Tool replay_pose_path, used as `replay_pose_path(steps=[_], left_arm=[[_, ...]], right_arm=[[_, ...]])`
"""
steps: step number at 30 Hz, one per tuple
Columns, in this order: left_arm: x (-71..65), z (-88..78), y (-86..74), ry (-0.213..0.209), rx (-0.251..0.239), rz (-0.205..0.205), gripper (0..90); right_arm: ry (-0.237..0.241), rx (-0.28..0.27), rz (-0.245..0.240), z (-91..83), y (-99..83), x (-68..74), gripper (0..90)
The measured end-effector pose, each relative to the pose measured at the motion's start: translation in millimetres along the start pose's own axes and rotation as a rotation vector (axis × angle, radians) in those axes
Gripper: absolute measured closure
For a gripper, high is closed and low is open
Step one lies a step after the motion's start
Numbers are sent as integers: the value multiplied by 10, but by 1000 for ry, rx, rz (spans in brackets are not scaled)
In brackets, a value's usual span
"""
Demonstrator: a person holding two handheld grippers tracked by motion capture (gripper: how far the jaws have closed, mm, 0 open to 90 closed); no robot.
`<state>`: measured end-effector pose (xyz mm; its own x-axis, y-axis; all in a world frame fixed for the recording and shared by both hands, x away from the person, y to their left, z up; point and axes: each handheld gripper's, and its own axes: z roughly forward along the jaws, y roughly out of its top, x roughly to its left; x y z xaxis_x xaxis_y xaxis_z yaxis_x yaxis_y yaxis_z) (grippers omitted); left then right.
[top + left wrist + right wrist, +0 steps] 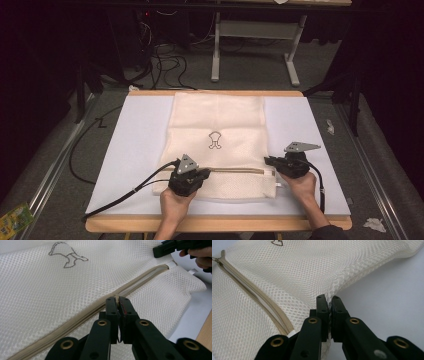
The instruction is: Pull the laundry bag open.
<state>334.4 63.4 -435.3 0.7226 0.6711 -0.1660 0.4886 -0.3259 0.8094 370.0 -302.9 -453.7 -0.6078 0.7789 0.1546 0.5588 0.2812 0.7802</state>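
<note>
A cream mesh bag (217, 120) lies flat on the white mat (135, 150), with a small outline drawing (214, 140) printed at its middle. A beige zipper (240, 171) runs across its near end. My left gripper (206, 173) is shut on the zipper's pull, which sits pinched between the tips (117, 300) partway along the zipper (140, 277). My right gripper (267, 161) is shut on the bag's right edge, where mesh (299, 270) bunches between its tips (329, 298). In the right gripper view the zipper (249, 287) gapes slightly, showing white inside.
The mat covers a wooden table whose front edge (215, 223) is nearest the person. Black cables trail off the left gripper over the table's left corner. On the floor lie a green packet (15, 218) and paper scraps (374, 224). A metal table frame (255, 45) stands beyond.
</note>
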Motion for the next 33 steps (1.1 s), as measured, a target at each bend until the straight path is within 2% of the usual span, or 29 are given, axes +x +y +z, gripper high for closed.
replay_pose_path(steps=[7, 12, 20, 25, 27, 33], left_arm=[[83, -111, -46, 14, -10, -22, 871], [148, -217, -74, 38, -14, -21, 871], [303, -376, -141, 62, -38, -63, 871], [370, -463, -180, 88, -39, -71, 871], [402, -502, -188, 84, -48, -87, 871], [441, -523, -200, 90, -55, -86, 872]], right_arm=[[-8, 7, 9, -22, 12, -21, 880], [-15, 5, -6, -39, 59, -9, 880], [-22, 13, 0, -34, 57, -12, 880], [-30, 11, -9, -30, 74, -22, 880], [-29, 17, 3, -33, 75, -26, 880], [-30, 17, -10, -25, 98, -4, 880]])
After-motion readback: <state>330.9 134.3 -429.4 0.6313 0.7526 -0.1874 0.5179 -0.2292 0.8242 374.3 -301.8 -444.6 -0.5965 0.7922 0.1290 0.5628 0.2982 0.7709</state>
